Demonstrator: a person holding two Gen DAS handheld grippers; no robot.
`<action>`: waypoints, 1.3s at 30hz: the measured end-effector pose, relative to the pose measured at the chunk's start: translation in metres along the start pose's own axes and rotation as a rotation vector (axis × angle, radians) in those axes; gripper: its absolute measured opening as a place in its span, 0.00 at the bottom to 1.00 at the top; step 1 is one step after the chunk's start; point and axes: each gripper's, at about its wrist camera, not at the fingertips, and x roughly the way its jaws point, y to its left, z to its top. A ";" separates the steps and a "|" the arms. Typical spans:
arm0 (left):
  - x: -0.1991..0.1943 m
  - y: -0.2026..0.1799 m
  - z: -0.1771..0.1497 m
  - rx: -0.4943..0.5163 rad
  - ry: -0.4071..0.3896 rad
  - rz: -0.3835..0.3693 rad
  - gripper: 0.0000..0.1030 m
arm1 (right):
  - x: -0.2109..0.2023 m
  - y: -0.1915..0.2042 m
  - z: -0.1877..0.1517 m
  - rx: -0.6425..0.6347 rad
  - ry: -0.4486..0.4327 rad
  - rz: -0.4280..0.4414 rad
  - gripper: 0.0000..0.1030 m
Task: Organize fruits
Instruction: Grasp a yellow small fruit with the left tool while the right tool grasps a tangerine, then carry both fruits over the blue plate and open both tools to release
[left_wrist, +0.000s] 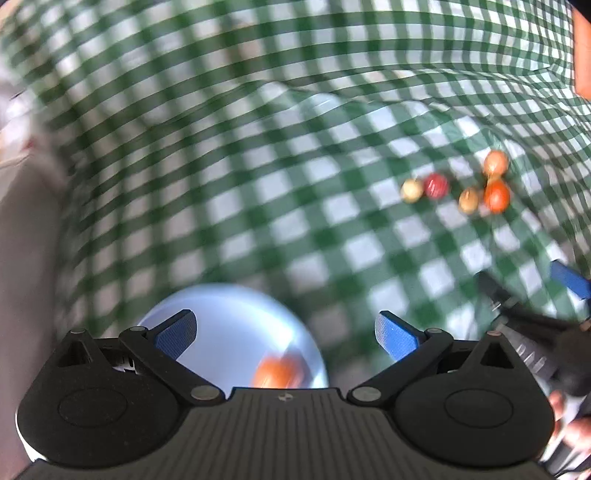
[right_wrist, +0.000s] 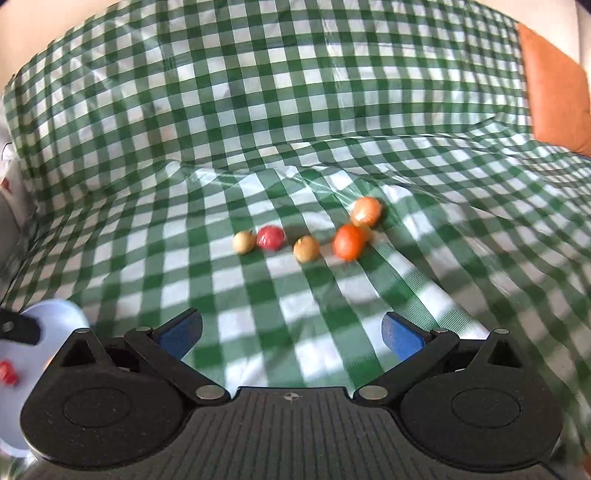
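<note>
Straight ahead of my right gripper (right_wrist: 291, 338), jaws apart and empty, five loose fruits (right_wrist: 306, 249) lie in a row across the checked cloth (right_wrist: 258, 110). My left gripper (left_wrist: 286, 332), also spread, hovers over the pale blue bowl (left_wrist: 229, 314), so the right is nearer.

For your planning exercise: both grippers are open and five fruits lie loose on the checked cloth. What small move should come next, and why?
Probably ease the open right gripper forward toward the nearest loose fruit, the tan fruit. It holds nothing and already faces the cluster, while the left gripper hovers open above the white bowl, which already holds an orange fruit.
</note>
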 end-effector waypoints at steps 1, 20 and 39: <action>0.015 -0.006 0.013 0.015 -0.004 -0.017 1.00 | 0.011 -0.001 0.002 -0.007 -0.006 0.005 0.99; 0.131 -0.082 0.097 0.320 -0.075 -0.235 0.75 | 0.126 -0.011 0.019 -0.111 -0.045 0.003 0.77; 0.015 -0.007 -0.001 0.110 -0.018 -0.132 0.25 | 0.054 0.013 0.003 -0.082 0.045 0.129 0.27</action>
